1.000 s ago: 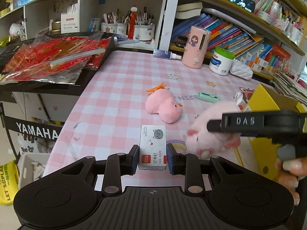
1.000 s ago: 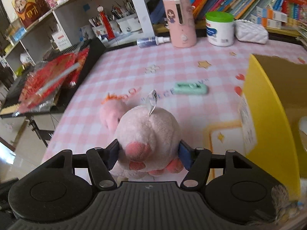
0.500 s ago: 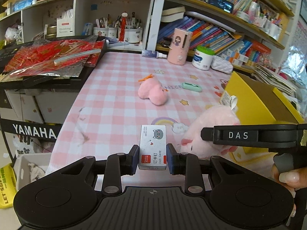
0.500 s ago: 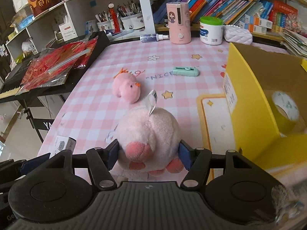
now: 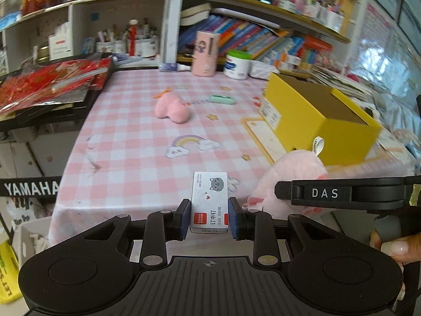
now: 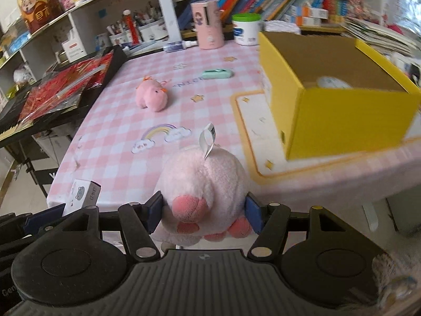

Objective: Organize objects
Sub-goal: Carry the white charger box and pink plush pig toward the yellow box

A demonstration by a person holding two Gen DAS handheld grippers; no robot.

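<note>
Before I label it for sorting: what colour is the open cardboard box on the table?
Yellow outside, plain brown inside; the box shows best in the right wrist view.

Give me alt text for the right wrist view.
The right tongs clamp a pale pink plush toy near the edge of a pink checked table. An open yellow box sits to the right, a smaller pink plush farther back.

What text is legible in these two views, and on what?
"DAS" – black right gripper, on its side.
"YAMAHA" – black keyboard stand panel.
"24/6" plus Chinese characters – small white staple box clamped in the left gripper.
"NICE" – pink checked tablecloth, seen upside down.
Too blurred: book spines, shipping label on yellow cardboard box, pink plush toy's tag.
</note>
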